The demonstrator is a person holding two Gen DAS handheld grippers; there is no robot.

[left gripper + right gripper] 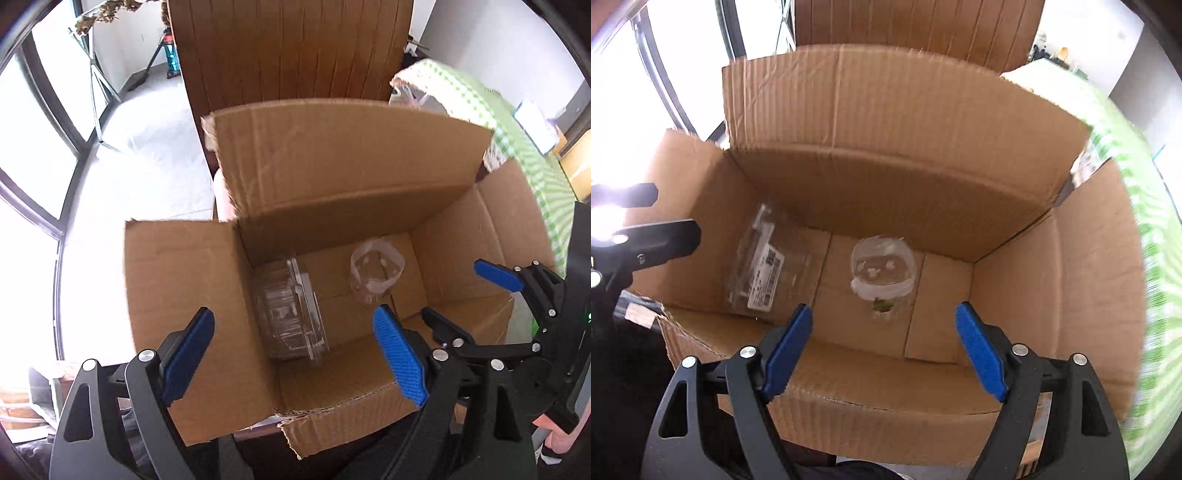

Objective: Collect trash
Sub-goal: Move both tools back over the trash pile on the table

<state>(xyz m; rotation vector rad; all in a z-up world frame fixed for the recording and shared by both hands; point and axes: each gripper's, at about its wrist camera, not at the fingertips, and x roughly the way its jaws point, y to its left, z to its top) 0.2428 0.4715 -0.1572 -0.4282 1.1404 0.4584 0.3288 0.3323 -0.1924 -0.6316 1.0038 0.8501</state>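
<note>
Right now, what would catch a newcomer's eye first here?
The open cardboard box fills both views, flaps up. On its floor lie a clear plastic container at the left and a clear cup near the middle. Both grippers, left and right, hang open and empty above it.

Daylight from windows [33,155] left of grippers, blown out white. Lens flare far left in right wrist view. Box interior [886,206] evenly lit, soft shadows. Fisheye bending, motion blur at right edge.
</note>
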